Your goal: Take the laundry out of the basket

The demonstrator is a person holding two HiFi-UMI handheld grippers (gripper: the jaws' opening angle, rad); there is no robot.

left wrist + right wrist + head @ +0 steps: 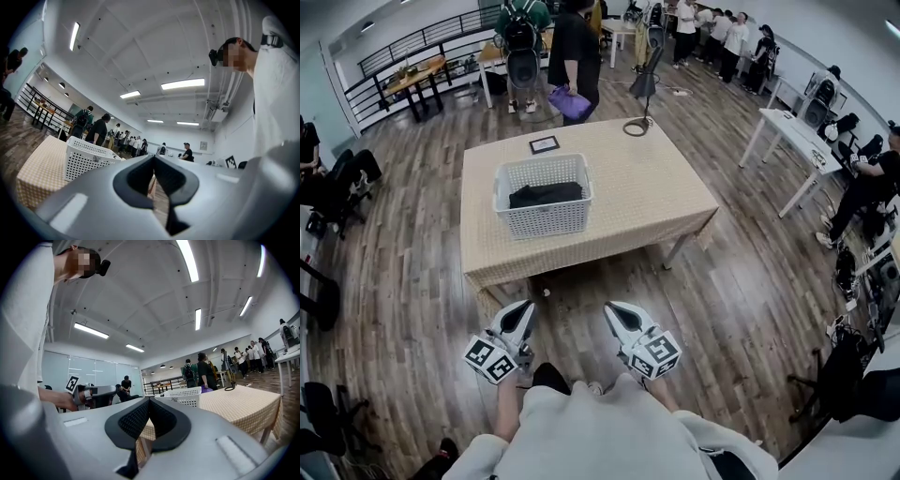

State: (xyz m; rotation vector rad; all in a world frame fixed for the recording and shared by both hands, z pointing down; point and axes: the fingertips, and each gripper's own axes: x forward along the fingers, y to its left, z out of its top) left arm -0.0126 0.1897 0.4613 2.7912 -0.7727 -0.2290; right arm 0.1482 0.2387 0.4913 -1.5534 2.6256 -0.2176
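The left gripper [525,307] and right gripper [611,309], jaws together and empty, hang low because the basket [542,169] with laundry [546,194] sits well ahead, unreached.

The basket [546,221] stands on the left half of the worktop [647,197], with the laundry [546,194] inside it. A small frame [544,144] lies just behind the basket. The left gripper [525,307] and right gripper [612,308] are side by side before the worktop's near edge.
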